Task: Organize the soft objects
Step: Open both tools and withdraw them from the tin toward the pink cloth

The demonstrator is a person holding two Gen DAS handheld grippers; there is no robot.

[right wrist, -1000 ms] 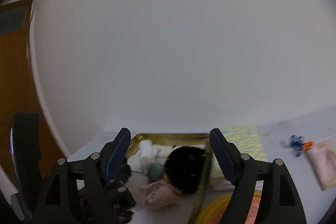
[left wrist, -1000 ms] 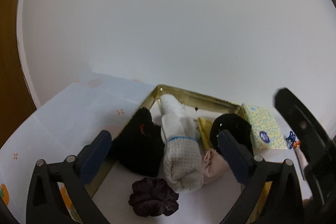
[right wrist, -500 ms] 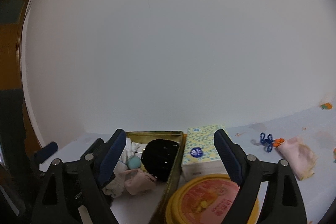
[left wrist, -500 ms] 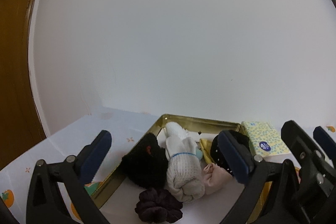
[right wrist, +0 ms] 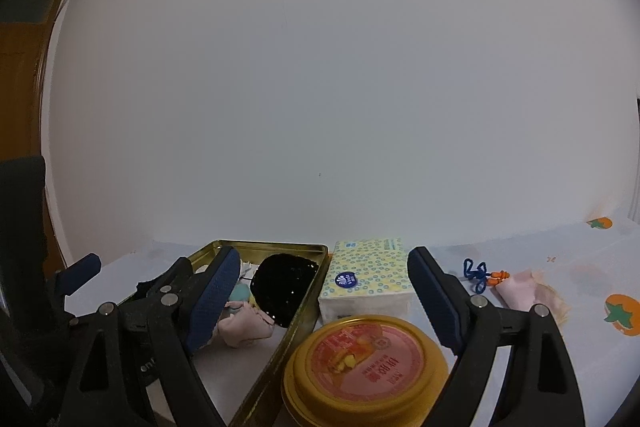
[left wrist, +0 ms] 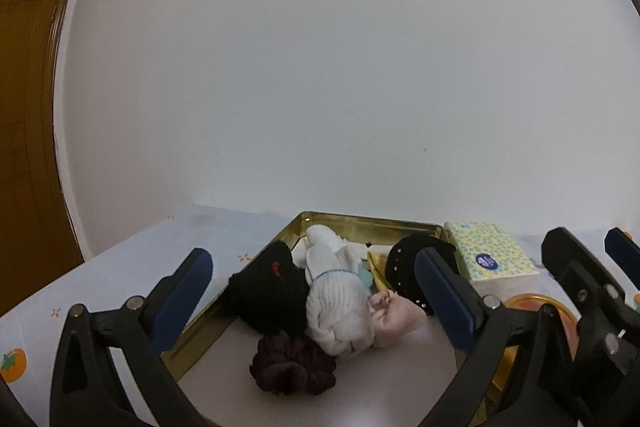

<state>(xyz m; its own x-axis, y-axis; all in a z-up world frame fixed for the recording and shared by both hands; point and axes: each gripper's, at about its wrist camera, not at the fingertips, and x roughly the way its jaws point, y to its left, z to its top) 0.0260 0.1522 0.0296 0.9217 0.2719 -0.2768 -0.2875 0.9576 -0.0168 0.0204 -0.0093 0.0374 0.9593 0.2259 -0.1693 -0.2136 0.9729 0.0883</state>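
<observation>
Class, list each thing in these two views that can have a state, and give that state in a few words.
Gold metal tin: lidless, holding soft items.
White rolled sock: rolled, in tin.
Dark maroon scrunchie: lying in tin.
Yellow patterned tissue pack: sealed, beside tin.
Round gold-rimmed container: lid on.
Left gripper: open, empty.
Right gripper: open, empty.

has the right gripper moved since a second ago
Yes. The right gripper has swung rightward: its fingers framed the tin before and now frame the tissue pack and round lid.

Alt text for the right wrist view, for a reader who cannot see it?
The open, empty right gripper frames a tissue pack and a round gold-rimmed tin on the table. A gold tray of soft items sits left; a pink cloth lies right.
</observation>
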